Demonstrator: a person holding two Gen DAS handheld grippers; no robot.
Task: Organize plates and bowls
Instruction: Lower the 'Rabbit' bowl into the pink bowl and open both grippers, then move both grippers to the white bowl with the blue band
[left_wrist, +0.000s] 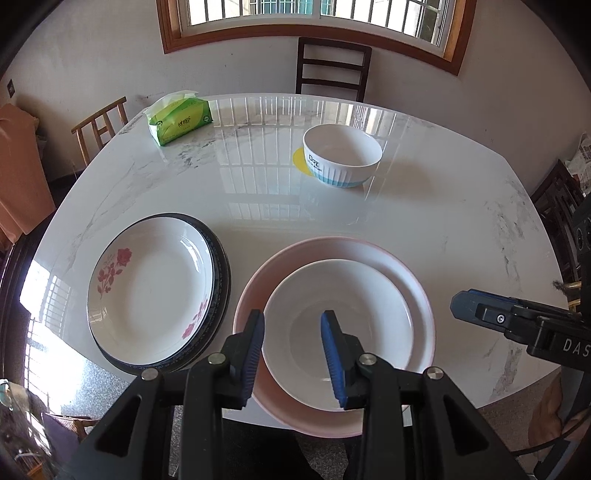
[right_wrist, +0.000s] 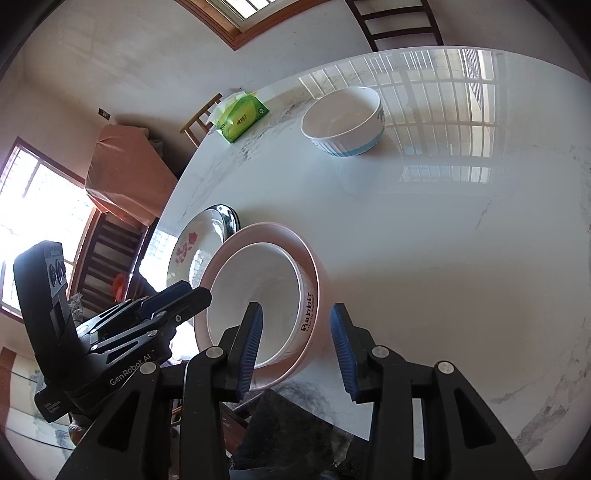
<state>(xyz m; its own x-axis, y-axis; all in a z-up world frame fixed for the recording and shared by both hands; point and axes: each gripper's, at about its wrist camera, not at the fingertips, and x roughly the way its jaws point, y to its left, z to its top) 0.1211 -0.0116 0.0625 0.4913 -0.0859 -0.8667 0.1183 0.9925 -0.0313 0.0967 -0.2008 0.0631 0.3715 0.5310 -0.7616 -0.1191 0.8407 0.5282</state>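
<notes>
- White bowl (left_wrist: 338, 325) nested inside the pink bowl (left_wrist: 413, 273) at the table's (left_wrist: 461, 206) near edge; that stacking step looks done.
- Both my grippers are released, jaws parted and gripping nothing: left gripper (left_wrist: 293, 354) above the nested pair, right gripper (right_wrist: 297, 350) beside it.
- Flower plate (left_wrist: 151, 288) stacked on dark-rimmed plate (left_wrist: 221, 258).
- Next, I reckon: the striped bowl (left_wrist: 341, 155) far across, a long reach, rim grasp.
</notes>
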